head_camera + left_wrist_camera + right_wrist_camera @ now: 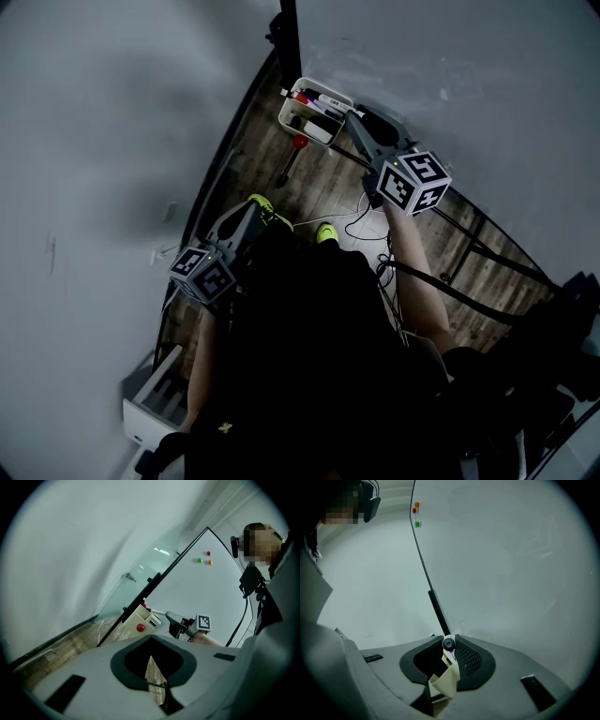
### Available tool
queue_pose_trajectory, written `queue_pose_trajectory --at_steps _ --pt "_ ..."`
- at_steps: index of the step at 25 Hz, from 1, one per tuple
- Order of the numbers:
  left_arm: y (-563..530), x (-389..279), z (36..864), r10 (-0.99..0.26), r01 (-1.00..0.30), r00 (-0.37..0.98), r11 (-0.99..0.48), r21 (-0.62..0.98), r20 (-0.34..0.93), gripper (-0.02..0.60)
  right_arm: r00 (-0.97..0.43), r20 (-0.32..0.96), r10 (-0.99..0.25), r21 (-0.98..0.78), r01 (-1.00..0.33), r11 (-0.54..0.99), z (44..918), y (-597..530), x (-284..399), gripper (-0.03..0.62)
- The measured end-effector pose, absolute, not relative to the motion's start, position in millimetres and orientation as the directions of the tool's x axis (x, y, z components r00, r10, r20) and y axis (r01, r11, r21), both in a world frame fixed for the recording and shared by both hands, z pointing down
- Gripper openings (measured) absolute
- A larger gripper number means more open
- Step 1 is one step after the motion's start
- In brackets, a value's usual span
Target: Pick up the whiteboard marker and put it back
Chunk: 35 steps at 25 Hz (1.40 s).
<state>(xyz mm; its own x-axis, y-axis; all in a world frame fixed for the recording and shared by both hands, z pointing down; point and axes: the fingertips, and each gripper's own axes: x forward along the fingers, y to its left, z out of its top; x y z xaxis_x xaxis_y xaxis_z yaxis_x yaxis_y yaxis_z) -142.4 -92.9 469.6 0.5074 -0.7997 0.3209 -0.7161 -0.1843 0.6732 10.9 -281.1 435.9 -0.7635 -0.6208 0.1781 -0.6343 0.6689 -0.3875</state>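
My right gripper point(362, 119) is shut on a white whiteboard marker point(449, 644), whose black end cap faces the camera between the jaws in the right gripper view. From the left gripper view, the marker point(156, 613) reaches from that gripper point(174, 619) towards the cream marker holder point(142, 619) on the whiteboard's lower corner. In the head view the holder point(292, 119) has several markers in it, just beyond the fingertips. My left gripper point(255, 212) hangs lower at the left, its jaws point(151, 661) together with nothing between them.
The whiteboard point(511, 559) fills the right, edged by a black frame point(436, 606). Red, green and orange magnets point(205, 558) sit high on it, and a red one point(140, 627) on the holder. Cables point(361, 223) lie on the wood floor point(314, 183). A grey wall point(103, 141) rises at left.
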Motion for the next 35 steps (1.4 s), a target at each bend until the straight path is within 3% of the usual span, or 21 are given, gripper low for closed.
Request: queue_pose_trajectory --at_steps 35 --pt "-84.4 -149.8 471.6 -0.801 -0.717 0.503 -0.179 0.673 0.324 0.032 -0.756 0.295 -0.584 -0.348 -0.654 0.671 476.4 -278.1 1.3 0.084"
